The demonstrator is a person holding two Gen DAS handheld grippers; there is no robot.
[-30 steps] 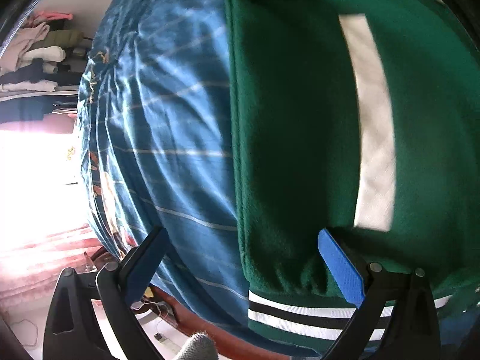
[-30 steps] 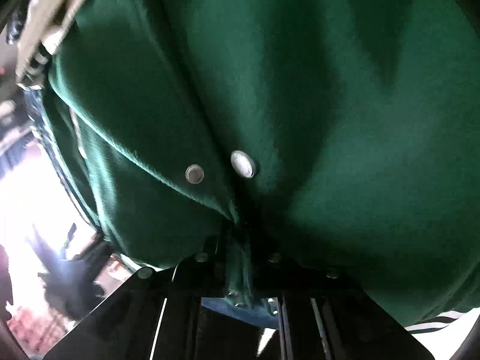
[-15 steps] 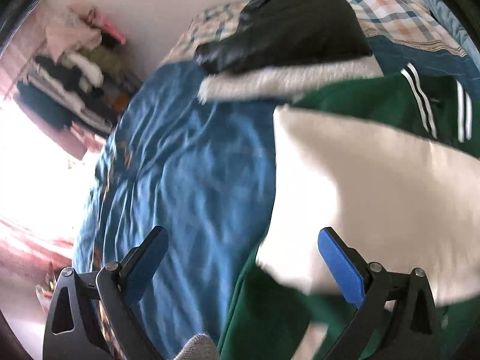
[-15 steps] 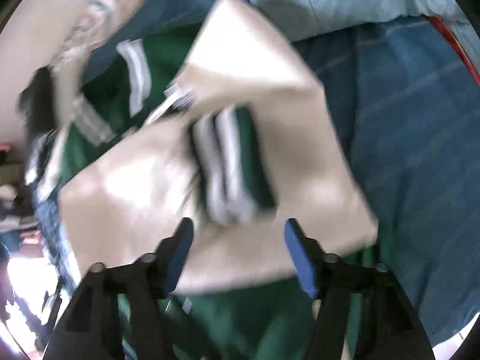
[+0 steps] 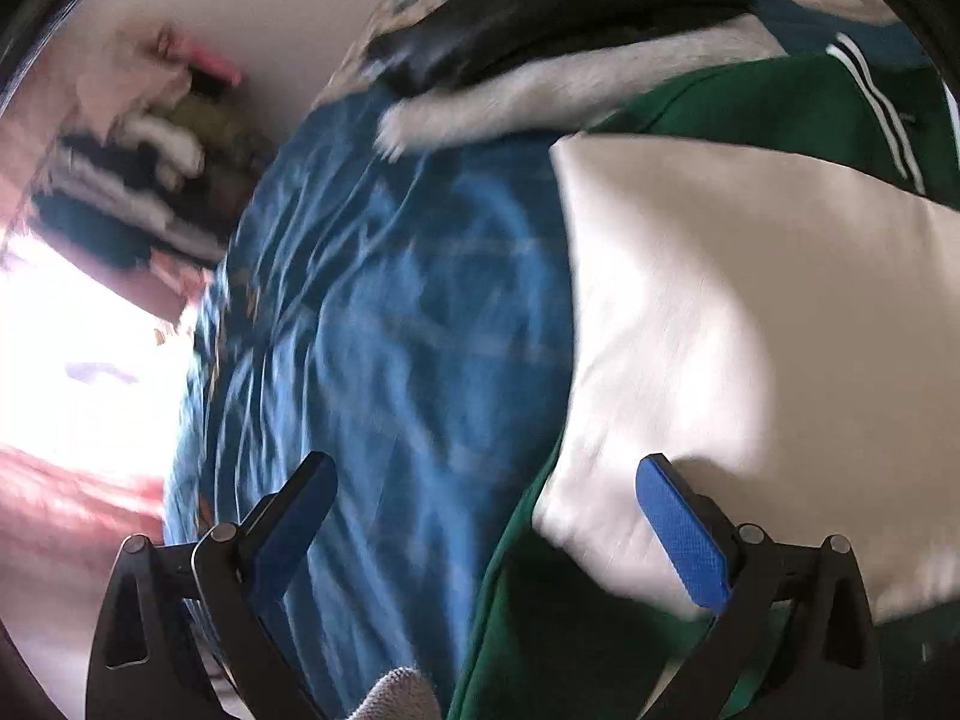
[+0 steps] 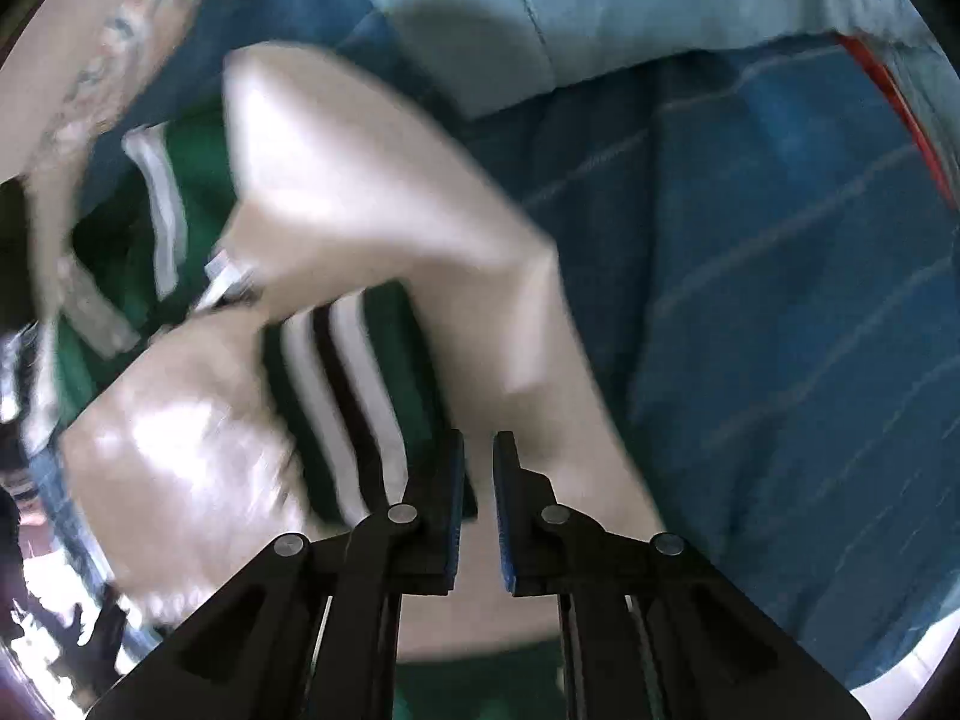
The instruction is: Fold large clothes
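Observation:
A green jacket [image 5: 750, 102] with cream sleeves [image 5: 750, 324] and striped cuffs lies on the blue bedspread [image 5: 390, 330]. My left gripper [image 5: 486, 516] is open and empty, above the jacket's left edge, its right finger over the cream sleeve. In the right wrist view the cream sleeves [image 6: 384, 192] are folded across the green body, with a striped cuff [image 6: 348, 396] between them. My right gripper [image 6: 478, 504] hovers over the sleeve and cuff with its jaws nearly together, a narrow gap between the pads and nothing in it.
A black garment with a white furry edge [image 5: 570, 18] lies at the head of the bed. A light blue pillow [image 6: 630, 6] lies beyond the jacket. A rack of clothes [image 5: 150, 150] stands left by the wall.
My right gripper let go of the green jacket, pulled back, opened, and has now nearly closed again. My left gripper swung from the jacket's hem to its sleeve, still open.

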